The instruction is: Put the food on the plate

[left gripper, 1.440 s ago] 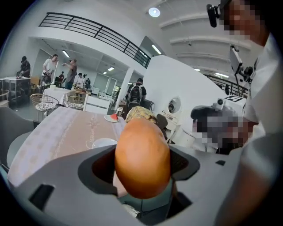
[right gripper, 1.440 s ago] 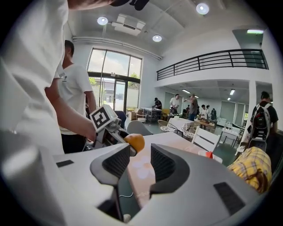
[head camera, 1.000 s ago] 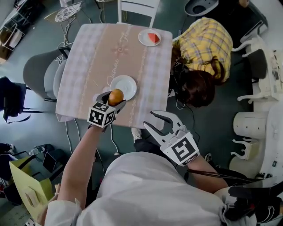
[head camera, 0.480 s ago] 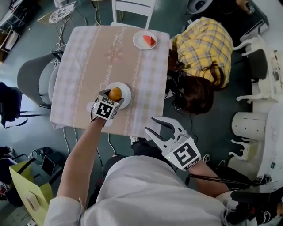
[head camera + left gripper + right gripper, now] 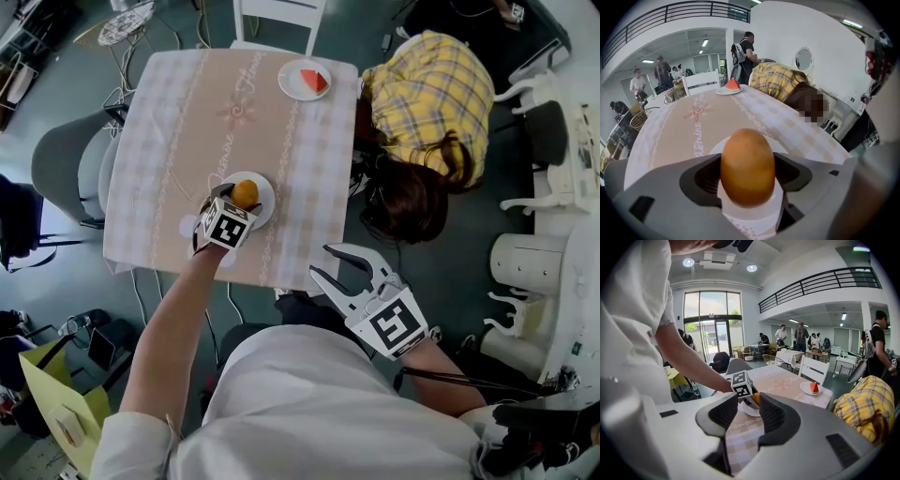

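Observation:
An orange-brown, egg-shaped piece of food (image 5: 245, 194) (image 5: 747, 166) is clamped between the jaws of my left gripper (image 5: 239, 198) (image 5: 747, 176), which is shut on it. It hangs right over a small white plate (image 5: 263, 190) (image 5: 723, 143) near the table's front edge. My right gripper (image 5: 343, 265) (image 5: 742, 414) is open and holds nothing; it hovers off the table's front right corner, below and right of the plate. From the right gripper view the left gripper's marker cube (image 5: 742, 385) and the food (image 5: 755, 398) show ahead.
A checked tablecloth (image 5: 178, 122) covers the table. A second white plate with a red slice (image 5: 305, 80) sits at the far right corner. A person in a yellow plaid shirt (image 5: 427, 89) leans at the table's right side. Chairs stand left (image 5: 66, 164) and behind (image 5: 277, 14).
My left gripper has carried the food forward from the table's front edge to above the white plate. The right gripper has stayed about where it was, open.

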`<state>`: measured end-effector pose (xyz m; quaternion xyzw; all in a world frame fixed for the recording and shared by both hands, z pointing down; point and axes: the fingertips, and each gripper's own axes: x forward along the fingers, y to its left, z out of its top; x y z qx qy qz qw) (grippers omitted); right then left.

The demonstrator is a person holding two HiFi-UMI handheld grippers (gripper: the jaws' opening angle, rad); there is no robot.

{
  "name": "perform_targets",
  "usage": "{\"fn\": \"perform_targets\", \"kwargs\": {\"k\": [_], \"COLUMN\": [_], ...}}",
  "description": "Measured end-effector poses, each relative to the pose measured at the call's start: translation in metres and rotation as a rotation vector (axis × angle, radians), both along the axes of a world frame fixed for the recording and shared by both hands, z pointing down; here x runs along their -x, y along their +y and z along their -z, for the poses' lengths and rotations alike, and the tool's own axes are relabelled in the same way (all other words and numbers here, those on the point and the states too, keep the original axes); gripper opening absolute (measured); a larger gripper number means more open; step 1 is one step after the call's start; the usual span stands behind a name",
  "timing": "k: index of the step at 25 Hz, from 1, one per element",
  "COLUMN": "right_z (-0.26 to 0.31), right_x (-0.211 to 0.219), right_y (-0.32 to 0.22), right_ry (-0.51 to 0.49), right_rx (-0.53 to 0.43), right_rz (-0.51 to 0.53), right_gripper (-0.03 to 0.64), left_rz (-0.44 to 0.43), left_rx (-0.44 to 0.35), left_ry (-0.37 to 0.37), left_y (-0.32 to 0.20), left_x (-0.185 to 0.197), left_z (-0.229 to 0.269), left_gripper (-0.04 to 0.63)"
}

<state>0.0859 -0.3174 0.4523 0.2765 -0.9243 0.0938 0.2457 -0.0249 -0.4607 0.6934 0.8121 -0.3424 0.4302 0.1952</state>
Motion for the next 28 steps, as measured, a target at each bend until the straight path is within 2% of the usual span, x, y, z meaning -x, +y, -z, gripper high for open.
{"fn": "perform_targets", "kwargs": {"k": [15,28], "right_z": [-0.002,0.004], "right_x": [0.006,0.03], "right_y": [-0.006,0.006], "right_ry": [-0.006,-0.015], "right_rx": [0.002,-0.011], "right_rz": [0.016,0.037], "right_gripper": [0.141,0.141], "left_rz": [0.009,0.024], "left_rx": [-0.027,-0.051], "left_ry": [0.011,0.027], "left_y": [0.0,0.017], "left_x": [0.003,0.021], "left_z": [0.009,0.023], "left_gripper": [0.362,0.365]}}
